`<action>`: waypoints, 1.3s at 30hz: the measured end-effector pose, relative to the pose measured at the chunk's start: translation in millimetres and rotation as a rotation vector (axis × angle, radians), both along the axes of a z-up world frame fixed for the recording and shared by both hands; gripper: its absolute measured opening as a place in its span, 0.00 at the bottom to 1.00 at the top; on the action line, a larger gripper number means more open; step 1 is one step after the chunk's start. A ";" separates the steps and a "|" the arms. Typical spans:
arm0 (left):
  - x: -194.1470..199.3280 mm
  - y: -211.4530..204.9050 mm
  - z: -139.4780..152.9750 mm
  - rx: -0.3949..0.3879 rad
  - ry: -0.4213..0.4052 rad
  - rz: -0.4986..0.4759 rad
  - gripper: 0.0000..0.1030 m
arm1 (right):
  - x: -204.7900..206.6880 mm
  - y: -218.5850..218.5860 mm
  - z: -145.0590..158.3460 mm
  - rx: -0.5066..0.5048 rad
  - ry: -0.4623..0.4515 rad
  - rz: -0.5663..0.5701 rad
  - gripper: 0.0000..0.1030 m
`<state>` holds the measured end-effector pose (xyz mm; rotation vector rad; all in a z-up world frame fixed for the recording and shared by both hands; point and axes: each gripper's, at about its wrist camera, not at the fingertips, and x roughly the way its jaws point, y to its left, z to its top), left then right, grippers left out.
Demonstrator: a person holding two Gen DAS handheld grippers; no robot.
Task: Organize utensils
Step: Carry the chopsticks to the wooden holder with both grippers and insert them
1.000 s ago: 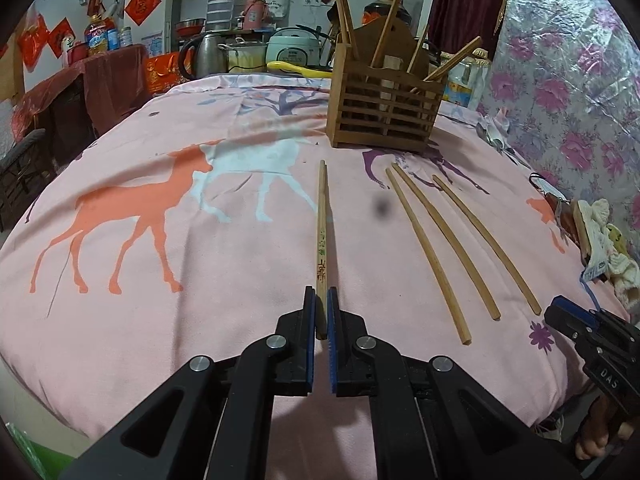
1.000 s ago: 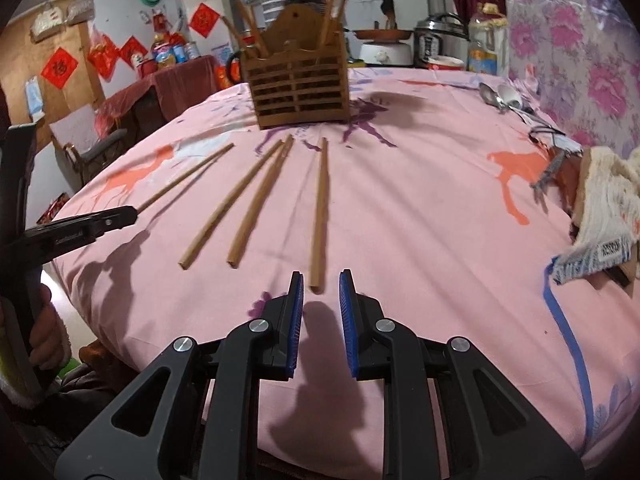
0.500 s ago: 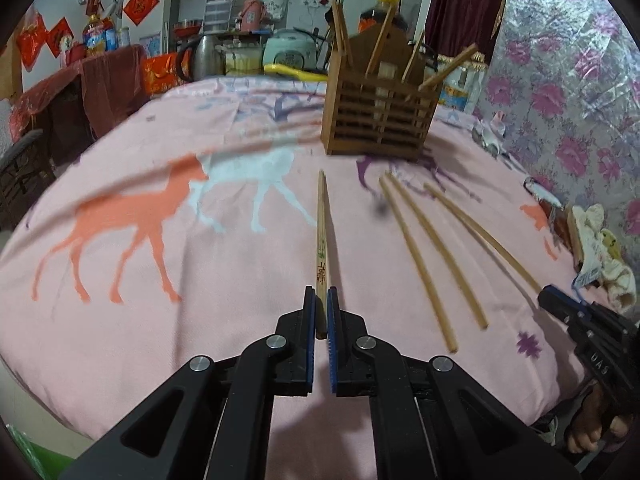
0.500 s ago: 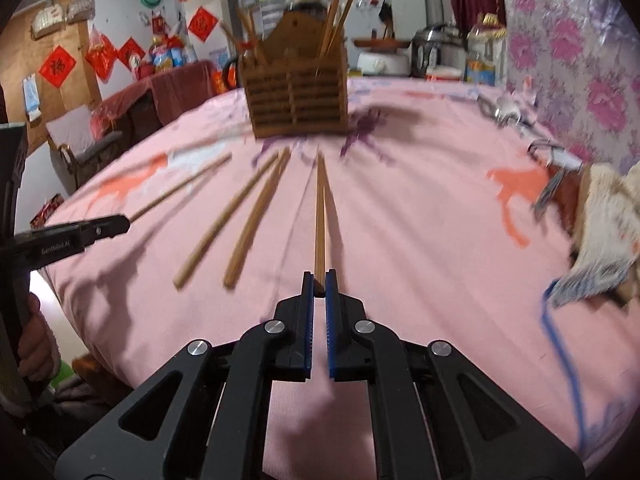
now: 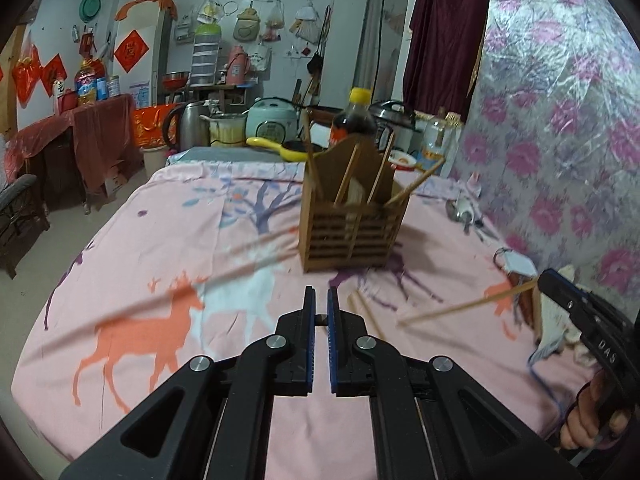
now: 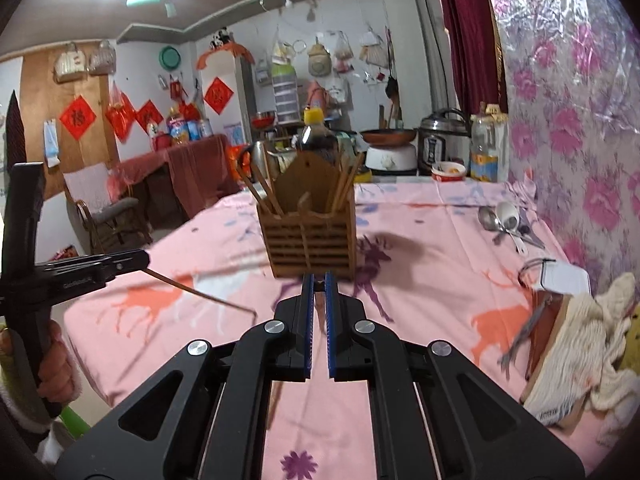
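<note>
My left gripper (image 5: pixel 319 312) clenched on chopstick (image 6: pixel 200 294), tip slanting down toward cloth (image 5: pixel 160 240). My right gripper (image 6: pixel 319 300) clenched on chopstick (image 5: pixel 466 306), lying crosswise, before holder (image 6: pixel 310 236).

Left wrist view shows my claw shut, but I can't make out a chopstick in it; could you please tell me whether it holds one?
Observer: Yes. From the right wrist, the left claw grips a chopstick by one end, and the free end slants down towards the table.
Operator: Thank you. Is the right claw lined up with the holder?
Observer: It is. In its own view the right claw is shut, and the holder sits straight ahead of its tips.
</note>
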<state>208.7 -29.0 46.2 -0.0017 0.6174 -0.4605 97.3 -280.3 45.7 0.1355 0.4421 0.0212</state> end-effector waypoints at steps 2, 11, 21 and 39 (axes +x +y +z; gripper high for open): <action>6.2 -2.8 7.4 -0.010 0.002 -0.007 0.06 | 5.1 -0.6 3.9 0.005 0.000 0.006 0.06; 33.7 -17.3 42.1 -0.035 -0.009 -0.036 0.06 | 30.2 -4.3 20.4 0.033 -0.001 0.007 0.06; 70.1 -25.6 101.9 -0.082 -0.058 -0.064 0.06 | 57.9 -10.7 73.8 0.036 -0.066 0.011 0.06; 169.1 -73.3 173.3 -0.087 -0.208 -0.034 0.06 | 181.2 -27.6 140.8 0.035 -0.202 0.000 0.06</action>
